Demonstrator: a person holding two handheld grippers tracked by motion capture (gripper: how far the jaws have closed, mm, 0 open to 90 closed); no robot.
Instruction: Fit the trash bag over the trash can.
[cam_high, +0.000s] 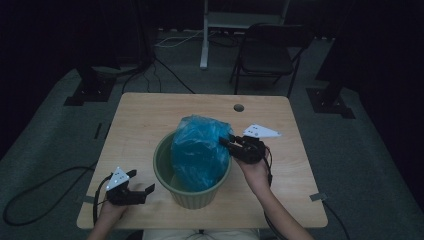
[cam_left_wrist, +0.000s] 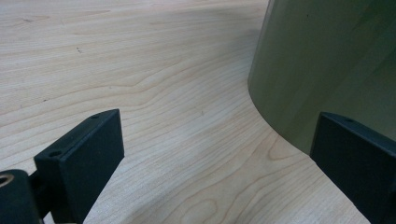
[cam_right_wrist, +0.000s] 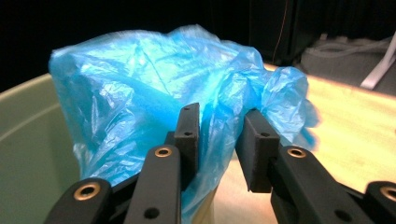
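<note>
A crumpled blue plastic bag (cam_high: 197, 150) stands bunched up inside a round pale green bin (cam_high: 192, 197) on the wooden table (cam_high: 150, 115). My right gripper (cam_high: 226, 142) reaches the bag's right upper edge from the right. In the right gripper view a fold of the bag (cam_right_wrist: 140, 79) hangs between the parted jaws of that gripper (cam_right_wrist: 219, 126), and the pads do not press on it. The bin's rim (cam_right_wrist: 28, 140) shows at the left there. My left gripper (cam_high: 141, 181) rests open on the table, left of the bin, and holds nothing (cam_left_wrist: 215, 154). The bin's wall (cam_left_wrist: 327, 60) curves close by its right jaw.
A round cable hole (cam_high: 239, 107) sits in the table's far edge. Beyond the table stand a dark folding chair (cam_high: 270, 55) and a white stand (cam_high: 205, 40), with cables on the grey floor. Bare wood (cam_left_wrist: 163, 70) lies left of the bin.
</note>
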